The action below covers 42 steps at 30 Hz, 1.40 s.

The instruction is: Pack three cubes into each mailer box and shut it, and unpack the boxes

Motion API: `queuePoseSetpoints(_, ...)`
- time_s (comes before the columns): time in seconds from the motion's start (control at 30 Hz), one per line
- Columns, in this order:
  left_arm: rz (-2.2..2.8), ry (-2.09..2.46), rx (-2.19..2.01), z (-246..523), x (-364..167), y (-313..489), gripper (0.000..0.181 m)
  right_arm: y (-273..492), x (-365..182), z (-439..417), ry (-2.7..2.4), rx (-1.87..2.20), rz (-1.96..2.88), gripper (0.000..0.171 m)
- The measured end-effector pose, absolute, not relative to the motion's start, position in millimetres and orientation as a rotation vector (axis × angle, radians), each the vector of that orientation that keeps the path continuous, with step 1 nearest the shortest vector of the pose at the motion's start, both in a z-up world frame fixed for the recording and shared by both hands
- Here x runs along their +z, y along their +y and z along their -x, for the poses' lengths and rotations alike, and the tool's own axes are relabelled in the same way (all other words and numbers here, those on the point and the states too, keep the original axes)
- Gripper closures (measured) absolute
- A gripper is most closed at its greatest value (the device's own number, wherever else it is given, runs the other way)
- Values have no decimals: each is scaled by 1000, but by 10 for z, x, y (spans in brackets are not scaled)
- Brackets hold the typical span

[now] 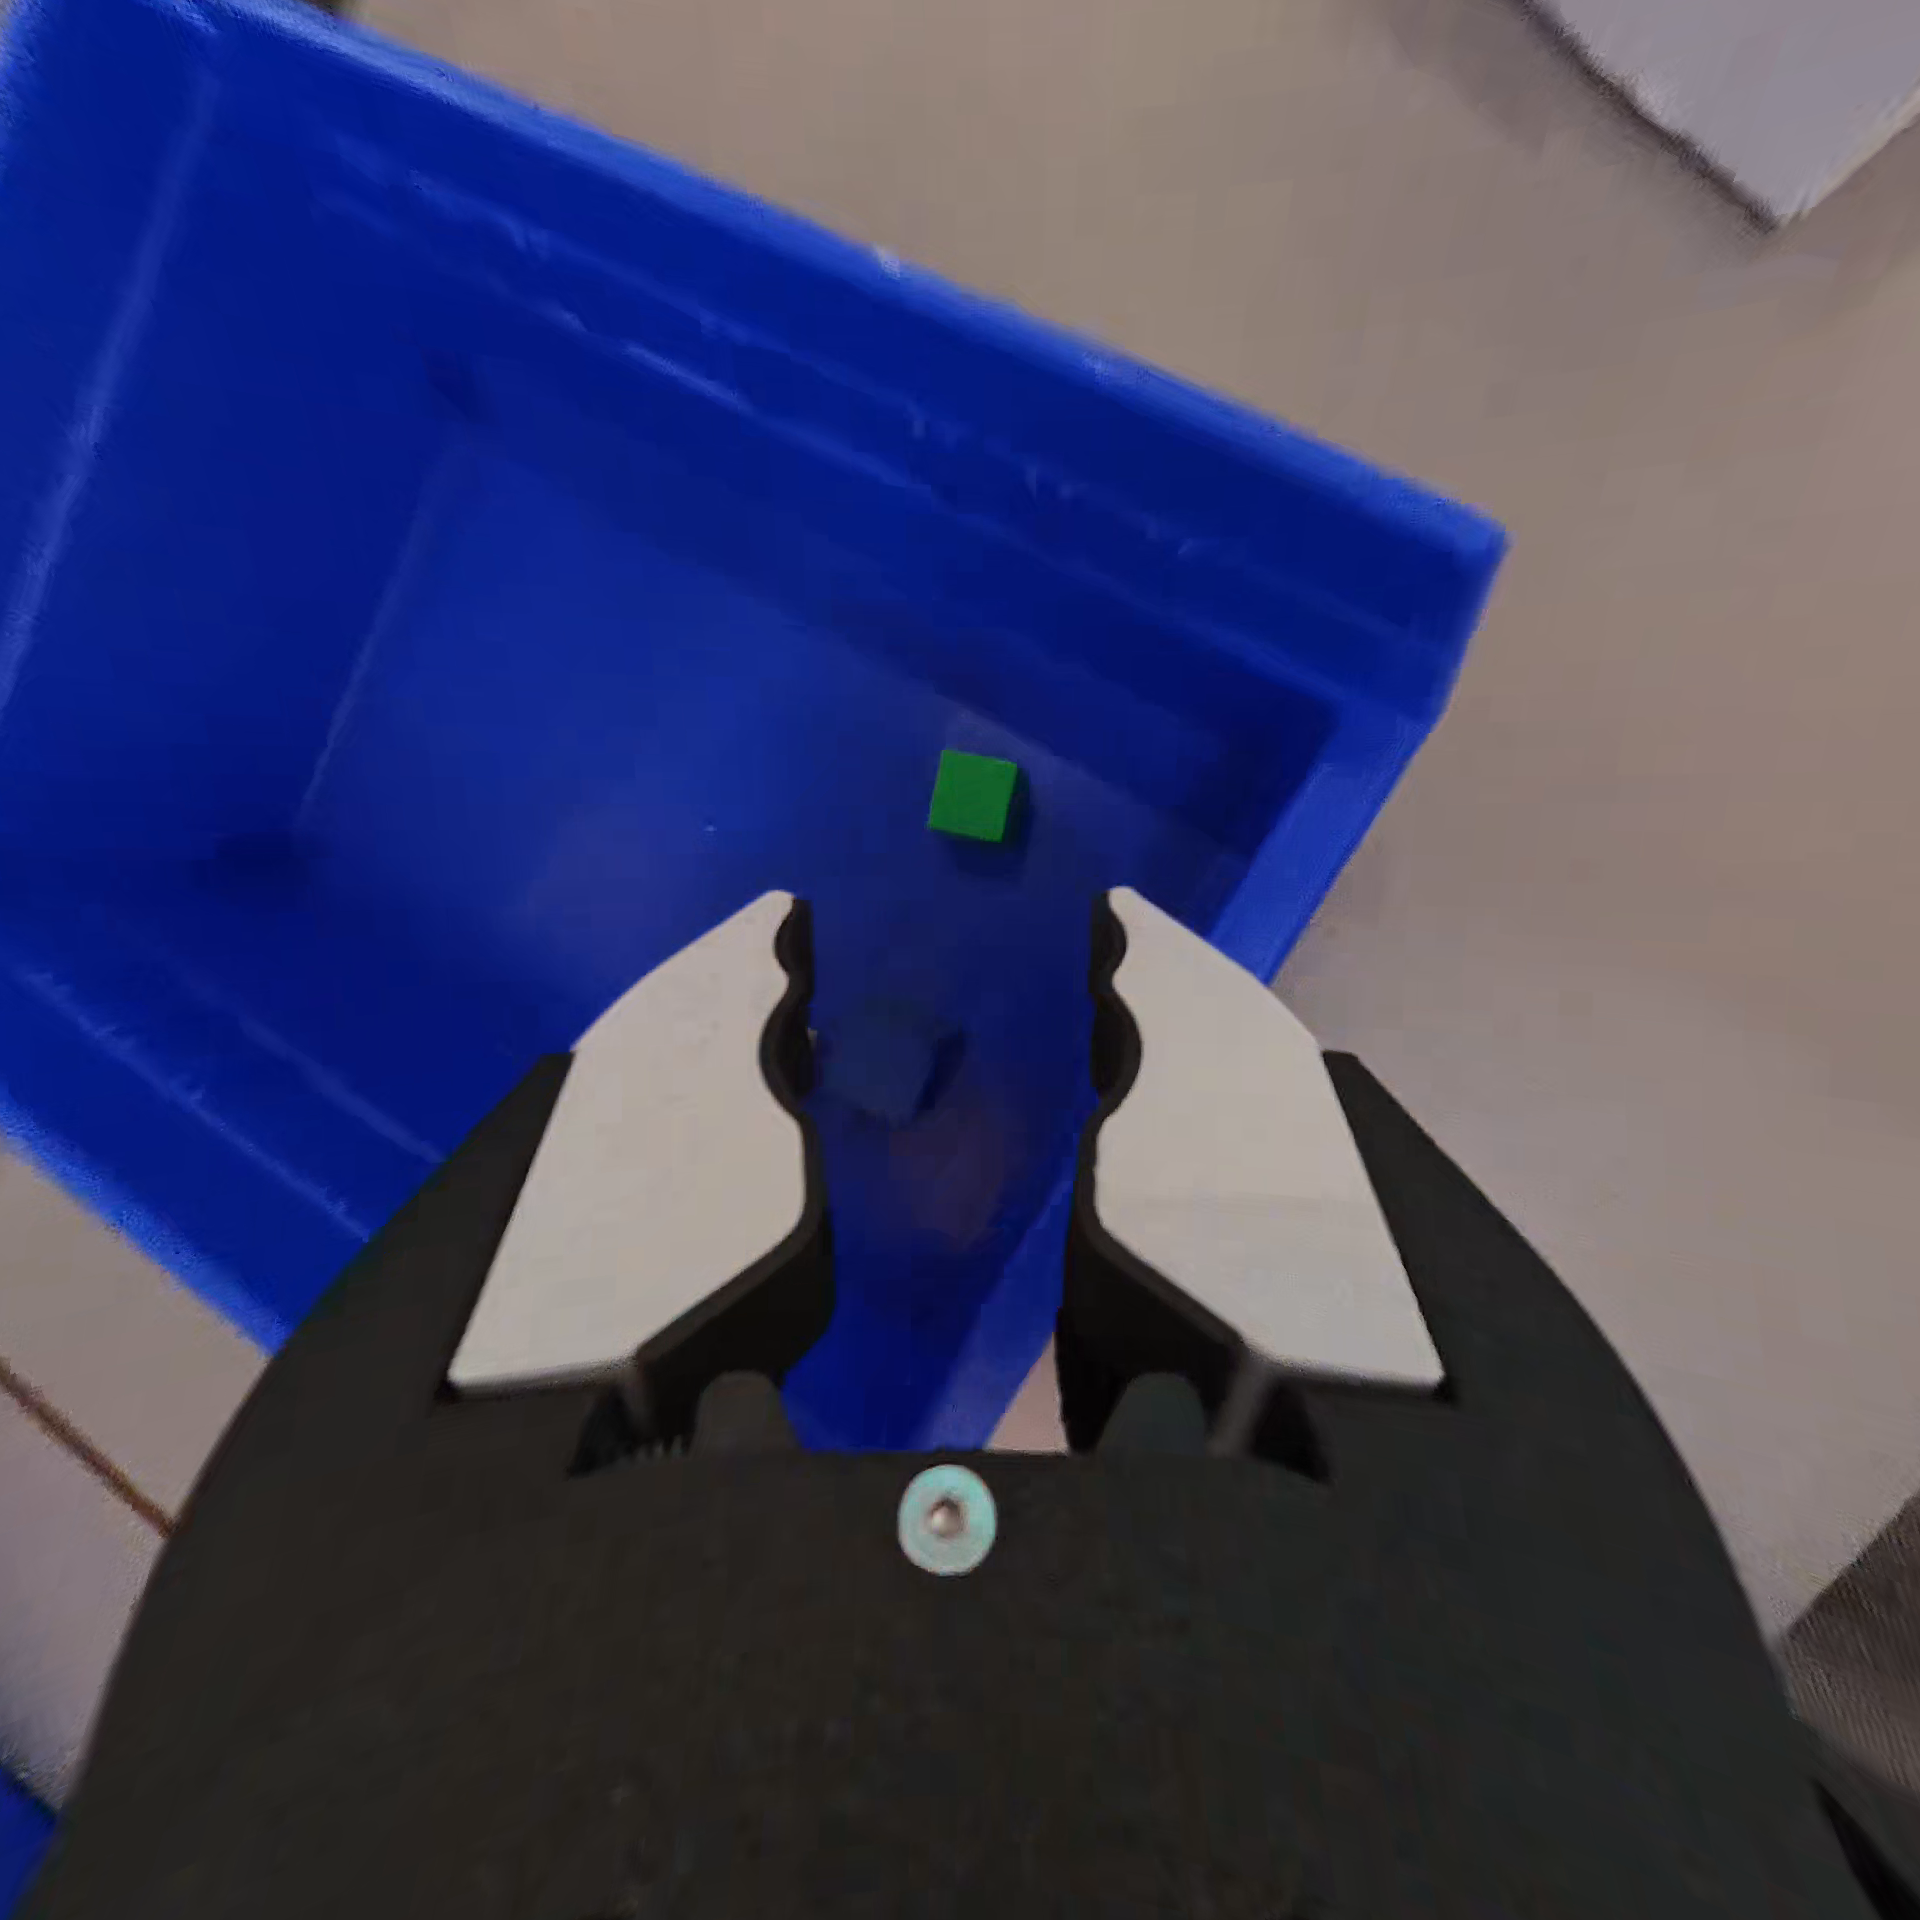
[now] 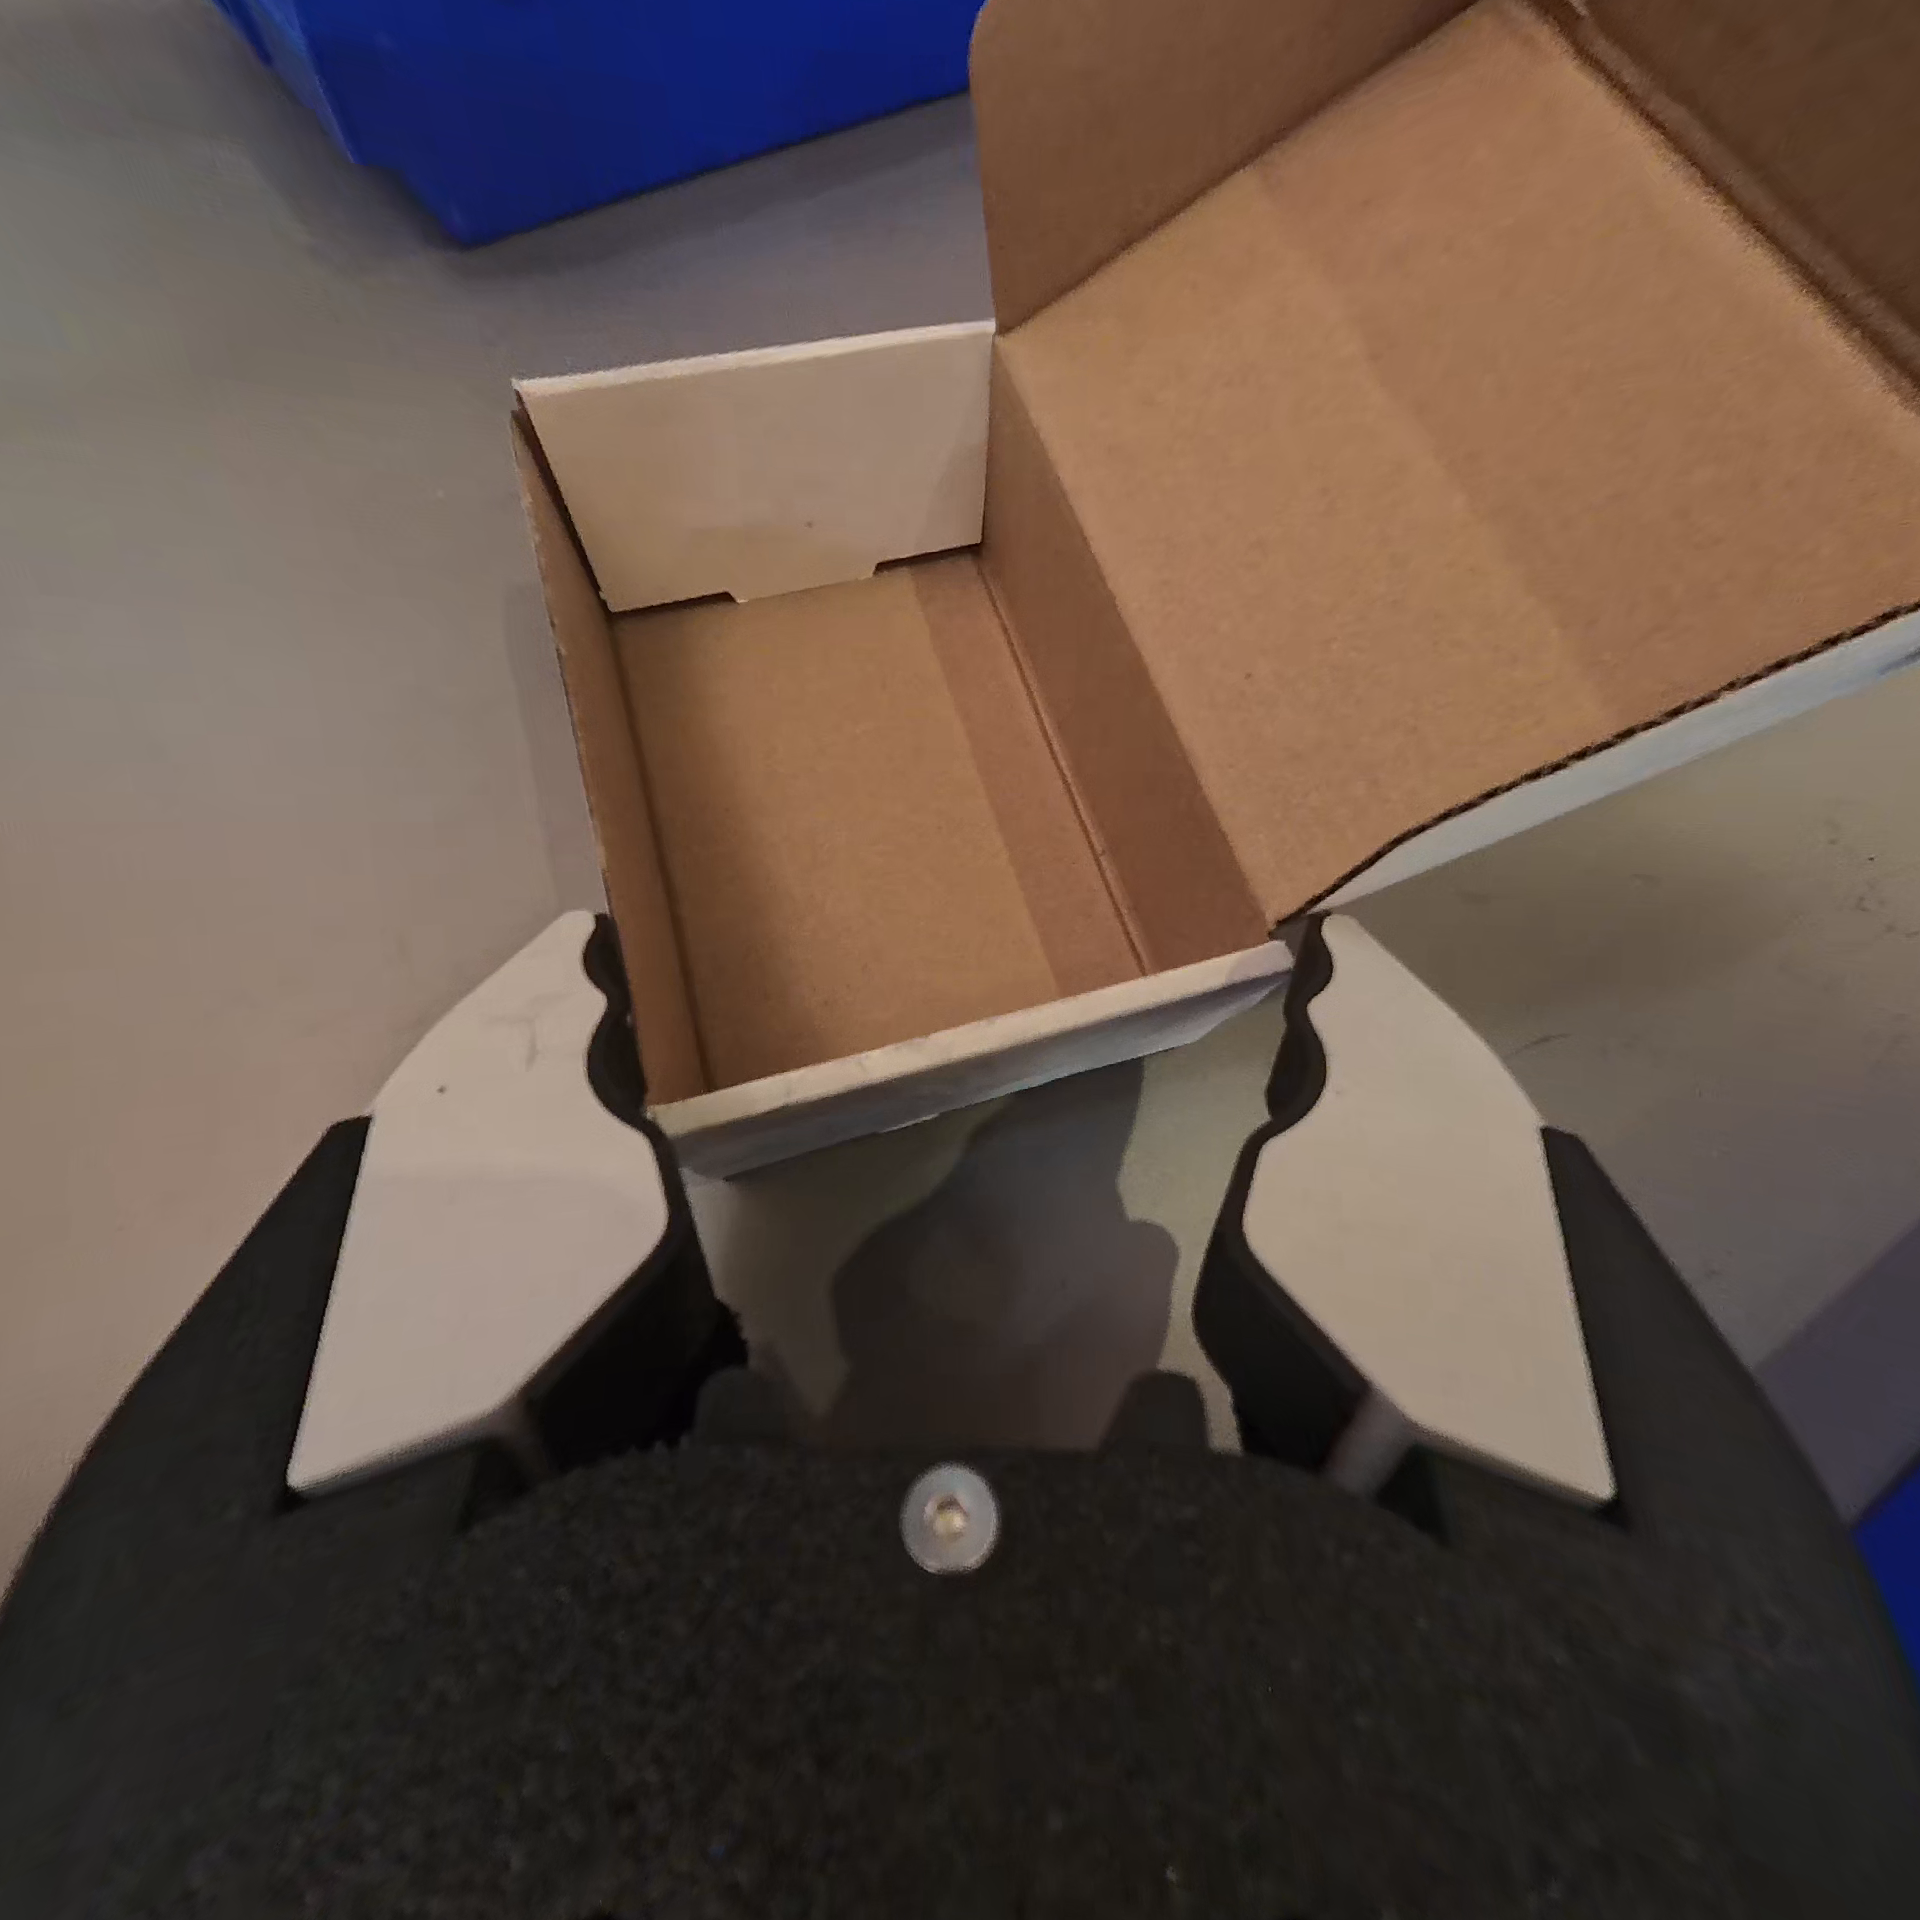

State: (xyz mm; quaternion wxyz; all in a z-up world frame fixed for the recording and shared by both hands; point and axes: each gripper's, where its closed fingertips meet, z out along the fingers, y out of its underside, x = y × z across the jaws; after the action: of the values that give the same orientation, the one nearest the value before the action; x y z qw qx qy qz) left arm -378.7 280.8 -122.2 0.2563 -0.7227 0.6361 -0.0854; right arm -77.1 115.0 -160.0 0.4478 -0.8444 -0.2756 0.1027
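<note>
Cubes first, and the left gripper (image 1: 945,925) is over the blue bin (image 1: 1351,582) with its jaws spread to a middling width and nothing between them. Green cube (image 1: 974,795) sits on the bin floor just beyond the fingertips, dead ahead at twelve o'clock, a touch toward one. It lies square-on, roughly, so no long axis to fuss about; its sides look close to lined up with the jaw gap. There is a darker shape (image 1: 894,1060) lower down between the fingers, maybe a blue cube against the blue floor, but the blur makes it hard to call.

Over on the other side, the right gripper (image 2: 956,945) has its jaws spread wide and holds nothing, straddling the near short wall of the mailer box (image 2: 966,1049). The box is open and bare inside, lid flap (image 2: 1403,436) standing up toward one o'clock, long axis running away from the gripper toward eleven.

So by my reading packing has hardly begun, no cube is in that box yet. Left is clearly the nearer hand for the green cube: a short push forward and down should put it between the fingers. Watch that far bin wall at two o'clock, close to the cube
</note>
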Motion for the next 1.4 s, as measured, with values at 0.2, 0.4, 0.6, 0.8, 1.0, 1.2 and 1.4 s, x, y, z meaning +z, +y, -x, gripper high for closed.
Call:
queuePoseSetpoints(0.2, 2028, 1946, -260, 3564, -1624, 2890, 128, 1154, -1600, 771, -676, 255, 2084, 53)
queuePoseSetpoints(0.4, 2018, 2031, -164, 3556, -1849, 2885, 160, 1160, -1599, 774, -678, 258, 2081, 53)
queuePoseSetpoints(0.6, 2011, 1861, -194, 3541, -1318, 2974, 160, 1165, -1599, 777, -684, 262, 2080, 53)
queuePoseSetpoints(0.8, 1673, 1890, -694, 2349, -232, 1920, 161, 1165, -1599, 777, -684, 261, 2077, 53)
queuePoseSetpoints(1.0, 1643, 2151, -429, 1254, -1034, 1445, 161, 1163, -1599, 775, -674, 254, 2073, 53)
queuePoseSetpoints(1.2, 2020, 2009, -131, 1069, -1623, 1642, 161, 1162, -1602, 774, -677, 250, 2072, 53)
queuePoseSetpoints(1.4, 2139, 1956, -95, 1159, -1865, 1637, 161, 1162, -1608, 776, -688, 244, 2073, 52)
